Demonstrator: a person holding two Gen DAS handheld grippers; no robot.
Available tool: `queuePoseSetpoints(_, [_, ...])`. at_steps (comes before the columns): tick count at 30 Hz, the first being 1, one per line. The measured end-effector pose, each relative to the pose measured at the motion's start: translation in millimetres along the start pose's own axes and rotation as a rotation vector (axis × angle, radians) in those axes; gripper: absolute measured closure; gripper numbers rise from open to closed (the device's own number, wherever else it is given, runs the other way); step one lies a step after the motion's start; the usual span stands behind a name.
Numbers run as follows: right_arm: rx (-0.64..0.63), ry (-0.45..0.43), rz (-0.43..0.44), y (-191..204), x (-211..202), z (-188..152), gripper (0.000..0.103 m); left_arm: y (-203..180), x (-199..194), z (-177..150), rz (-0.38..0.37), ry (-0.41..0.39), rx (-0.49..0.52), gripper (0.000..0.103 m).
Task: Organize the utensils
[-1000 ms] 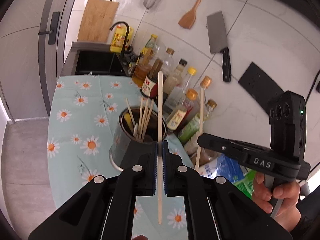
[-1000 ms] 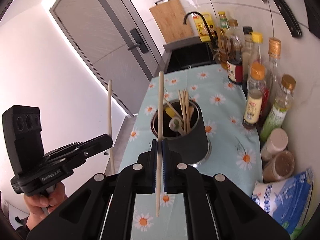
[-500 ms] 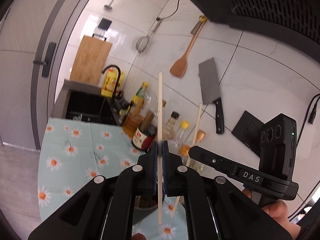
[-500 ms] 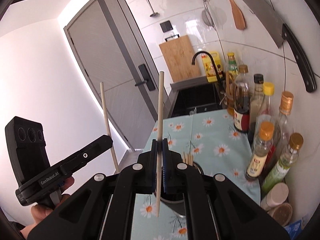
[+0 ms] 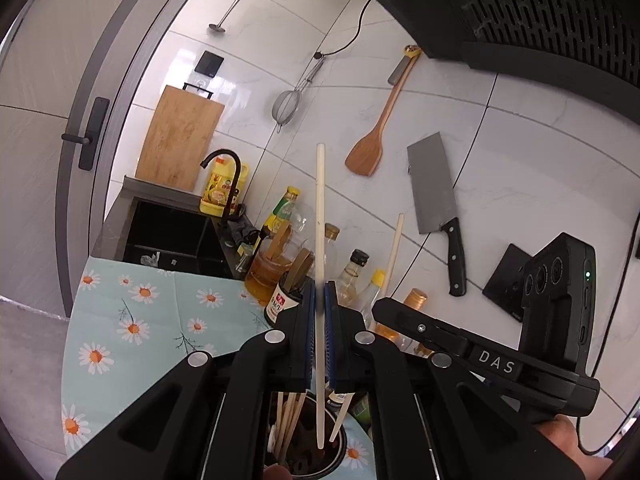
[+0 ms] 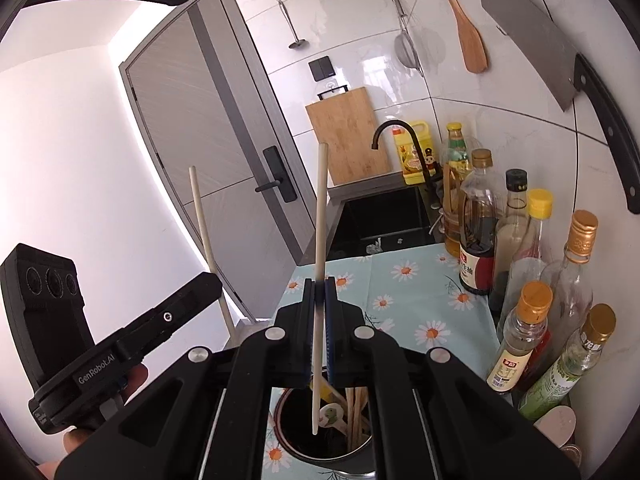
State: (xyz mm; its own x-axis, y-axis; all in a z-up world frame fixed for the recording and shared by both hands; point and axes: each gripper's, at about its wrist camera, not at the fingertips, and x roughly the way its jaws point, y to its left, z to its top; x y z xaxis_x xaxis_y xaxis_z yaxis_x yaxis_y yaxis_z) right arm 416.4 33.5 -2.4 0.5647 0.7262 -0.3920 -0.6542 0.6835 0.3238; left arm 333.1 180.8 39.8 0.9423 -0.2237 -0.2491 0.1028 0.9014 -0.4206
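Note:
My left gripper [image 5: 319,292] is shut on a pale chopstick [image 5: 320,208] that stands upright, its lower tip over the mouth of the dark metal holder [image 5: 343,440] just below the fingers. The holder has several chopsticks in it. My right gripper [image 6: 319,286] is shut on a second pale chopstick [image 6: 321,208], whose lower tip hangs in the holder's [image 6: 288,444] opening beside a small spoon [image 6: 330,414]. Each view shows the other gripper alongside: the right gripper [image 5: 380,312] with its chopstick [image 5: 394,248], and the left gripper [image 6: 212,280] with its chopstick [image 6: 204,232].
Sauce and oil bottles [image 6: 520,332] line the wall to the right of the holder on the daisy-print cloth [image 6: 416,292]. Behind are a black sink [image 5: 168,232], faucet [image 5: 232,176] and cutting board [image 5: 180,136]. A cleaver [image 5: 434,188], wooden spatula [image 5: 372,140] and strainer [image 5: 286,106] hang on the tiles.
Both grippers have moved in over the holder and tipped upward. The holder has slid from ahead of the fingers to beneath them, and both chopsticks' lower tips now hang at its mouth.

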Motion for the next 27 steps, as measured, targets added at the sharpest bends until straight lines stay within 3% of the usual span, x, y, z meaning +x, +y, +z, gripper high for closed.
queuePoseSetpoints(9, [0.010,0.045,0.006,-8,18,-17,0.096,6,23,-21,0.022,0.091,0.027,0.098])
queuePoseSetpoints(12, [0.021,0.059,-0.004,-10,19,-20,0.080,9,25,-24,0.041,0.114,0.020,0.097])
queuePoseSetpoints(13, [0.032,0.058,-0.003,-12,18,-20,0.079,10,25,-25,0.043,0.121,0.015,0.096])
queuePoseSetpoints(14, [0.040,0.058,-0.003,-13,18,-20,0.079,10,24,-25,0.049,0.120,0.013,0.094])
queuePoseSetpoints(16, [0.048,0.062,-0.001,-14,15,-20,0.079,10,20,-25,0.055,0.113,0.011,0.079])
queuePoseSetpoints(23, [0.043,0.044,-0.002,-8,-5,-20,0.079,3,0,-22,0.060,0.095,0.018,0.077])
queuePoseSetpoints(26, [0.030,0.039,-0.008,-3,-18,-20,0.073,-3,-15,-21,0.066,0.086,0.034,0.076])
queuePoseSetpoints(27, [0.019,0.035,-0.014,0,-26,-21,0.072,-5,-19,-21,0.072,0.088,0.038,0.068])
